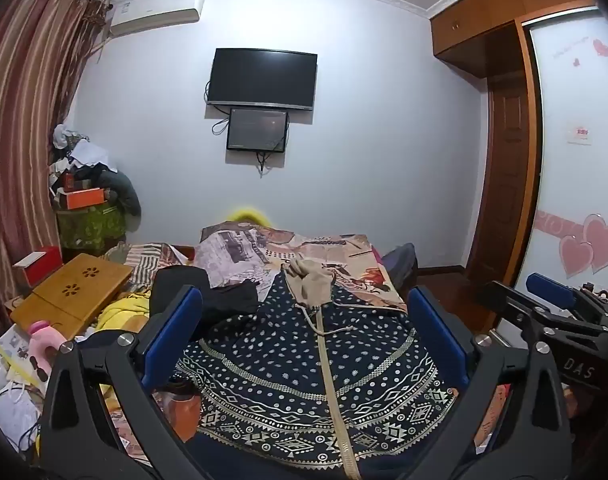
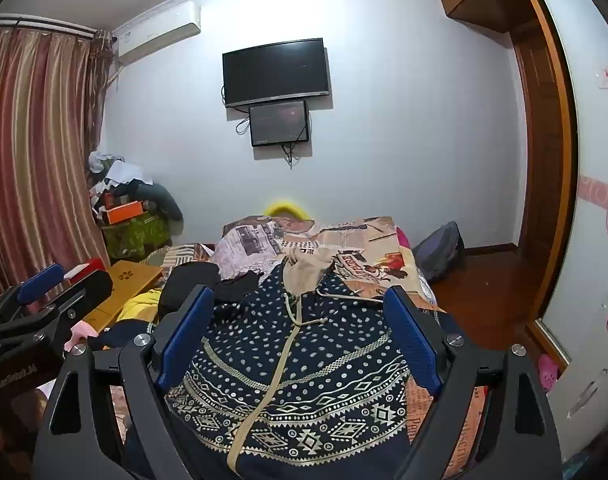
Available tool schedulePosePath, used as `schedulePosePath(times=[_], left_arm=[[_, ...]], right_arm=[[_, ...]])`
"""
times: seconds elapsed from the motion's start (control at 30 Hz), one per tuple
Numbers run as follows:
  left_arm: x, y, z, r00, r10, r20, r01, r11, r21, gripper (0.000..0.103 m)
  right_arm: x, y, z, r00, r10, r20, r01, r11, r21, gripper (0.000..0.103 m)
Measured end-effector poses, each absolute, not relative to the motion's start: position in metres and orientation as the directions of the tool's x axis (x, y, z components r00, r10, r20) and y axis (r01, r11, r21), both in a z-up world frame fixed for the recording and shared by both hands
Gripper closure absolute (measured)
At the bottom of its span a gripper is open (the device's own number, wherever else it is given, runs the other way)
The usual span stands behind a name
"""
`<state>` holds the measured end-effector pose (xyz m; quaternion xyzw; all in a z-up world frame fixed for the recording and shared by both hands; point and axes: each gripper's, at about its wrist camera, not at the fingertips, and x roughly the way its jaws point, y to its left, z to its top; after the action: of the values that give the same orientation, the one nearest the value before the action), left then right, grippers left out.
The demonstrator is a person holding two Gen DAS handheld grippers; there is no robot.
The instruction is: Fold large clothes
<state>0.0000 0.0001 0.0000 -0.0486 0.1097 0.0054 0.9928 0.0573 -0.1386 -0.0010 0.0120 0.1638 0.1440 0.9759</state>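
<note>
A large navy hooded jacket (image 1: 304, 364) with white dots, beige geometric bands and a beige zipper lies spread on the bed, its beige-lined hood (image 1: 310, 280) at the far end. It also shows in the right wrist view (image 2: 299, 368). My left gripper (image 1: 304, 316) is open and empty, hovering above the jacket's lower half. My right gripper (image 2: 299, 312) is open and empty, also above the jacket. The right gripper also shows at the right edge of the left wrist view (image 1: 552, 304). The left gripper also shows at the left edge of the right wrist view (image 2: 43, 292).
The bed (image 1: 344, 256) has a printed cover. Black clothes (image 1: 207, 292) and a yellow garment (image 1: 119, 312) lie left of the jacket. A wooden lap table (image 1: 71, 292), a pink item (image 1: 43, 340) and clutter are at the left. A wardrobe (image 1: 576, 160) stands at the right.
</note>
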Motion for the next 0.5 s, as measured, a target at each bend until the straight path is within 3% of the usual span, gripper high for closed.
schedulePosePath(times=[0.2, 0.5], left_arm=[[0.004, 0.012, -0.003, 0.969, -0.005, -0.249, -0.031, 0.989, -0.141, 0.0], [0.007, 0.007, -0.006, 0.965, 0.018, -0.263, -0.047, 0.994, -0.103, 0.0]], right_arm=[[0.06, -0.138, -0.002, 0.902, 0.287, -0.322, -0.277, 0.958, 0.079, 0.018], [0.057, -0.133, -0.002, 0.897, 0.293, -0.331, -0.285, 0.956, 0.074, 0.018]])
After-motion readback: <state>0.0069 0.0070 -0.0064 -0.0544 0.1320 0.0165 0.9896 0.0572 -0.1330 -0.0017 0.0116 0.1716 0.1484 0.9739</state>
